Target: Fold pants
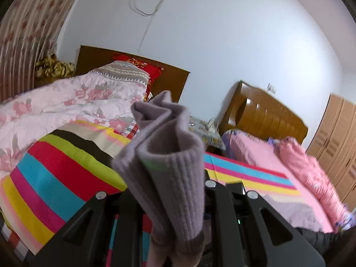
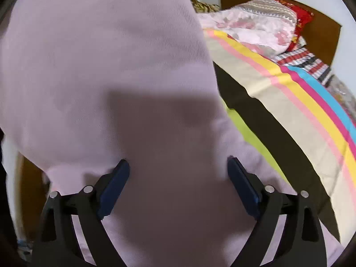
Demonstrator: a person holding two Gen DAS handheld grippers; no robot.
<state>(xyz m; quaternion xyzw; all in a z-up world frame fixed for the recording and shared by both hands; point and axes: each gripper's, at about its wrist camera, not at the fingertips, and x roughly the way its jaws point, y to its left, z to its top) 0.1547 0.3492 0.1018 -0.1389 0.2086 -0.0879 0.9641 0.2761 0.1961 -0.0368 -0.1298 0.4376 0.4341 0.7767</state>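
The pants are lilac knit fabric. In the left wrist view my left gripper (image 1: 171, 187) is shut on a bunched ribbed cuff of the pants (image 1: 171, 155), held up above the striped bed; the cloth hides the fingertips. In the right wrist view my right gripper (image 2: 178, 169) is open, its blue pads (image 2: 115, 182) spread wide, with the pants (image 2: 106, 66) hanging in front and filling the left and middle of the view. The fabric lies between and behind the pads, which do not pinch it.
A striped multicolour bedspread (image 1: 57, 178) lies below, also in the right wrist view (image 2: 289, 102). A floral quilt (image 1: 66, 102) is piled at the head by a wooden headboard (image 1: 133, 66). A second bed with pink bedding (image 1: 278, 166) and a wardrobe (image 1: 338, 138) stand to the right.
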